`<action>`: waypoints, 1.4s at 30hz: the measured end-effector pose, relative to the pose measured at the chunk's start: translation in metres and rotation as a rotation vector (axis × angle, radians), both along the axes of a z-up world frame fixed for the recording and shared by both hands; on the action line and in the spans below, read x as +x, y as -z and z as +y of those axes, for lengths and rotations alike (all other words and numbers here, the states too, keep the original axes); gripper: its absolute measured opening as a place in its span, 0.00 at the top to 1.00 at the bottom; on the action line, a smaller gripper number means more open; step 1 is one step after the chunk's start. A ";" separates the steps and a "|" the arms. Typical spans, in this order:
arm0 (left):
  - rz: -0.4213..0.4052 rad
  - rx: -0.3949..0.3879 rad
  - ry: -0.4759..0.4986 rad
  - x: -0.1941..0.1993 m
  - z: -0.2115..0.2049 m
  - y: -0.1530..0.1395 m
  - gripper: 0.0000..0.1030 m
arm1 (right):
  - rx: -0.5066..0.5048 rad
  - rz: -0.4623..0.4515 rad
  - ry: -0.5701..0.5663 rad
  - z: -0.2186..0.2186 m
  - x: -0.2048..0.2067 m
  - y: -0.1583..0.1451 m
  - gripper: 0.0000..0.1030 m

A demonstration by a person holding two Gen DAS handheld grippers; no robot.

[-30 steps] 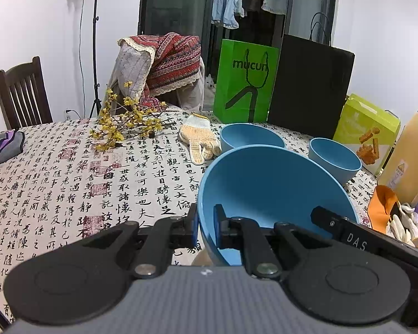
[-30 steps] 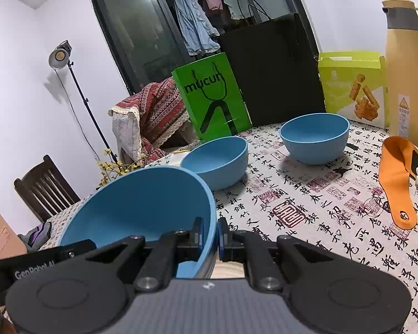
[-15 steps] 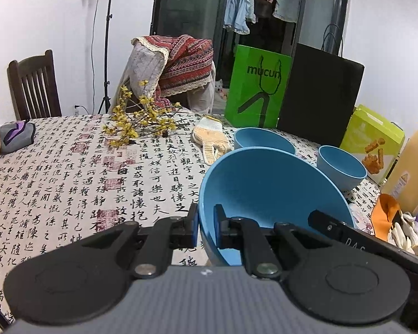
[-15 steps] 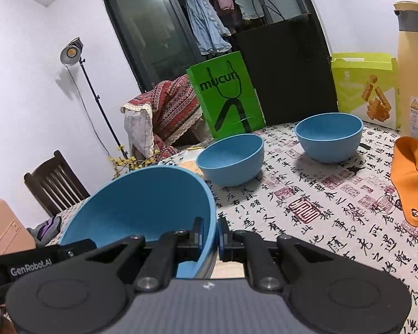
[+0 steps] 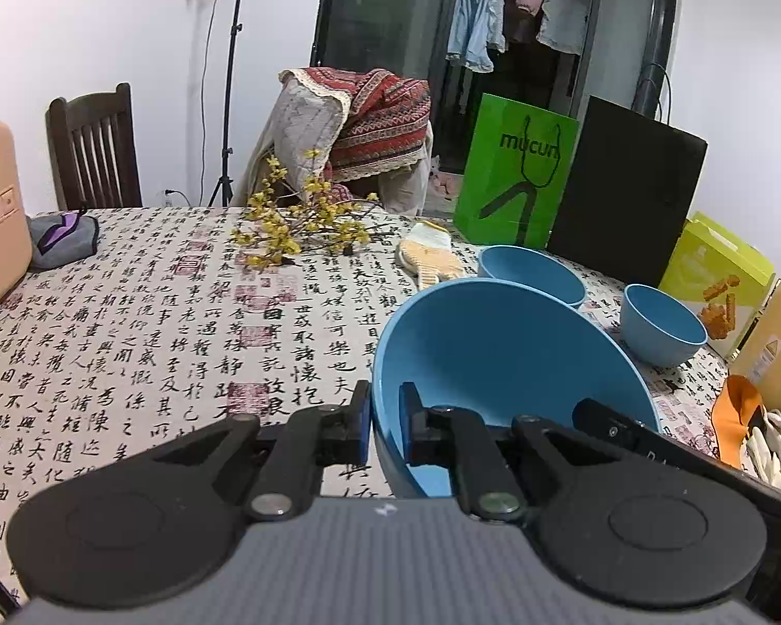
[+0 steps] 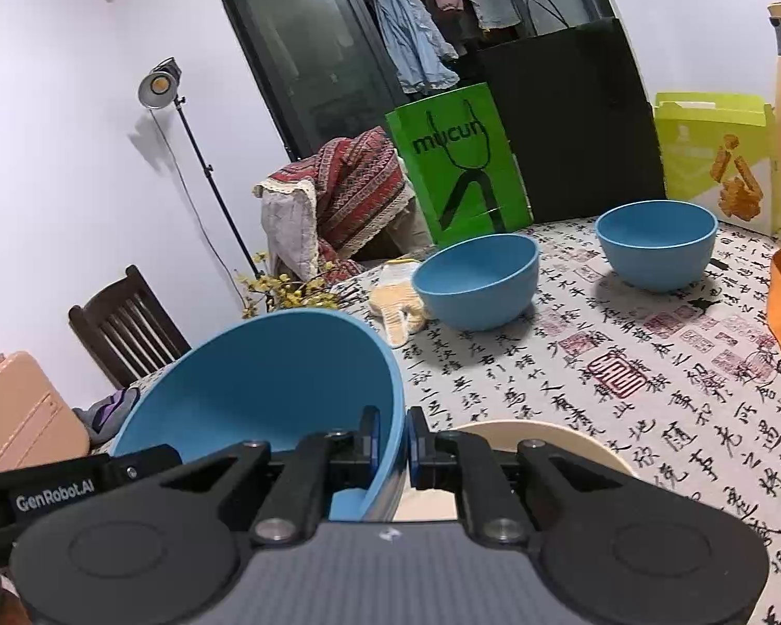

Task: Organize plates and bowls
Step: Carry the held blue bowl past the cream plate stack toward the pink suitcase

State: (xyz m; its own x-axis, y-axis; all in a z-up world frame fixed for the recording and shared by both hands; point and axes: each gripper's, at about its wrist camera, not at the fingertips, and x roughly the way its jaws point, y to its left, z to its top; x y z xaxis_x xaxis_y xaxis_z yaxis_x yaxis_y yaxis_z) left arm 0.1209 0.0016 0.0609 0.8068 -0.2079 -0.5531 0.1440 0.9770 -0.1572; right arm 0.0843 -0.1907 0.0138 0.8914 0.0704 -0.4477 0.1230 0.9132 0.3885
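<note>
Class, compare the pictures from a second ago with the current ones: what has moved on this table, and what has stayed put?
The large blue bowl, gripped at opposite rim edges by the left claw and right claw, has been carried across the table: the scene behind has slid rightward in both views, and a cream plate now shows below. Both claws stay clamped; the two smaller blue bowls have not moved.

Home dining room, probably: clothed table (image 5: 130, 323), wooden chair (image 5: 96, 151), hanging laundry (image 5: 468, 26).

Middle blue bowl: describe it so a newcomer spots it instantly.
Find the green bag at the table's far edge. The bowl sits on the cloth before it, beside a knit glove. It's wider than the right-hand bowl and, unlike the big one, ungripped.
</note>
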 end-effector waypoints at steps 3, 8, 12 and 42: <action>-0.006 -0.001 -0.006 -0.003 0.006 -0.001 0.89 | 0.005 -0.003 -0.005 0.006 -0.002 -0.001 0.90; -0.003 -0.011 -0.016 -0.006 0.016 0.000 0.89 | -0.001 -0.005 -0.016 0.015 -0.004 -0.002 0.90; -0.008 -0.006 -0.021 -0.010 0.022 0.001 0.89 | 0.001 -0.003 -0.024 0.021 -0.005 -0.002 0.90; -0.008 -0.051 -0.080 -0.026 0.082 0.010 0.89 | -0.027 -0.002 -0.098 0.080 -0.009 0.000 0.90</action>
State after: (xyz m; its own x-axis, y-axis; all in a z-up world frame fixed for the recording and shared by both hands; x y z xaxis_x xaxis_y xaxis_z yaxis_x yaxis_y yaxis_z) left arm 0.0946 0.0841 0.0510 0.8262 -0.1700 -0.5371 0.0669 0.9763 -0.2060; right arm 0.0757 -0.1102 0.0140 0.8816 0.1452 -0.4491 0.0321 0.9308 0.3640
